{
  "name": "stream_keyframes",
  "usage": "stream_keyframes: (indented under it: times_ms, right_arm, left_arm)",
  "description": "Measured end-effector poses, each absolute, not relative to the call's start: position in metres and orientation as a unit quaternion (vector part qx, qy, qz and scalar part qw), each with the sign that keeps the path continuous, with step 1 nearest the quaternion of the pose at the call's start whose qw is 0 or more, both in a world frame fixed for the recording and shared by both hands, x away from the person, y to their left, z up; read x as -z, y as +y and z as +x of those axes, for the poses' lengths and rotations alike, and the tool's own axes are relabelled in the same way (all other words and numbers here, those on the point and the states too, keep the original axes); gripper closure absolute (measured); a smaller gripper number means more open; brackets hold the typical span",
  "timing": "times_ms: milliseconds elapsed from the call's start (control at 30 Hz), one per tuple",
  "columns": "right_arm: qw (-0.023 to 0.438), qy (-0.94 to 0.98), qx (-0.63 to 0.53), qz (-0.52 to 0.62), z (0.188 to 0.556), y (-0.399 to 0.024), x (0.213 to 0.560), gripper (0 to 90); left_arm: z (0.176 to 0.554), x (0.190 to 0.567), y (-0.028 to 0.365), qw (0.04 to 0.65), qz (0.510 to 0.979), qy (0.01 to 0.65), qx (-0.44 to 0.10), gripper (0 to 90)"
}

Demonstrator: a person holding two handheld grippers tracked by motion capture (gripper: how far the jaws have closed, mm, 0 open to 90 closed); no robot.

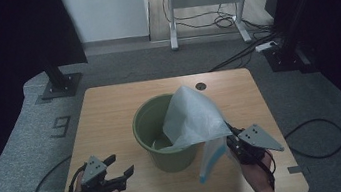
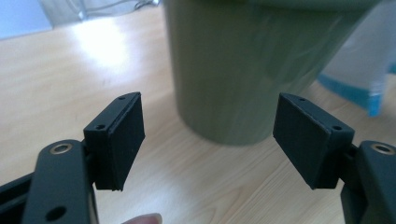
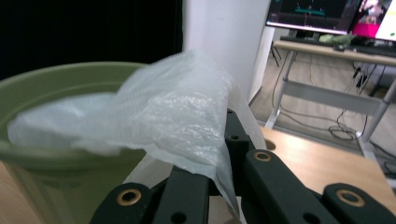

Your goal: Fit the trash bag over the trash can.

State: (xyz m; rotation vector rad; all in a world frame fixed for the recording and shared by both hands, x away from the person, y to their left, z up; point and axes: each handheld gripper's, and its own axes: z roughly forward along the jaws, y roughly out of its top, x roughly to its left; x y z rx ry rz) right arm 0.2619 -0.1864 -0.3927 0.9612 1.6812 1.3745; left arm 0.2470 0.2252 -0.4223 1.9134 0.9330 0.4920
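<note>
Jaws of the right gripper (image 1: 234,143) pinch the bag (image 1: 192,118), which drapes over the right rim of the bin (image 1: 167,157) at mid-table (partly inside). Left gripper (image 1: 120,166) gapes empty, near left; it should take the opposite edge and spread the bag evenly.

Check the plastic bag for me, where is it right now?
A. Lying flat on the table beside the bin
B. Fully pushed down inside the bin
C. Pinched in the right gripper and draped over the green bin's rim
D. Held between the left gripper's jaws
C: the right gripper is shut on the plastic bag, which drapes over the rim of the green bin, while the left gripper stands open and empty.
</note>
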Motion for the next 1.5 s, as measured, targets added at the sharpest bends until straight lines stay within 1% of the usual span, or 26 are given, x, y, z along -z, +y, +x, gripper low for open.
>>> stream_keyframes:
  times_ms: [200,267,567,700,800,1033,1200,1500]
  right_arm:
    - [0.376,0.657,-0.543,0.363,0.266,-0.182,0.371,88.7]
    - [0.375,0.658,-0.544,0.360,0.267,-0.179,0.366,88.7]
    - [0.372,0.664,-0.549,0.345,0.269,-0.170,0.353,88.7]
    - [0.369,0.670,-0.547,0.340,0.270,-0.164,0.350,88.7]
    - [0.369,0.675,-0.545,0.333,0.272,-0.159,0.348,88.7]
    - [0.363,0.685,-0.540,0.329,0.275,-0.150,0.346,88.7]
    - [0.356,0.692,-0.541,0.320,0.274,-0.145,0.350,88.7]
    - [0.349,0.700,-0.538,0.312,0.272,-0.137,0.358,88.4]
  left_arm:
    - [0.250,0.397,0.203,0.472,0.788,0.338,-0.207,24.4]
    - [0.253,0.392,0.197,0.480,0.788,0.331,-0.198,24.4]
    - [0.256,0.383,0.178,0.484,0.795,0.308,-0.195,24.9]
    - [0.257,0.378,0.167,0.485,0.798,0.298,-0.199,27.4]
    - [0.260,0.375,0.158,0.486,0.798,0.295,-0.198,30.8]
    - [0.261,0.369,0.135,0.486,0.809,0.271,-0.190,31.4]
    - [0.264,0.373,0.122,0.477,0.819,0.261,-0.184,31.9]
    - [0.265,0.378,0.115,0.477,0.822,0.258,-0.175,32.0]
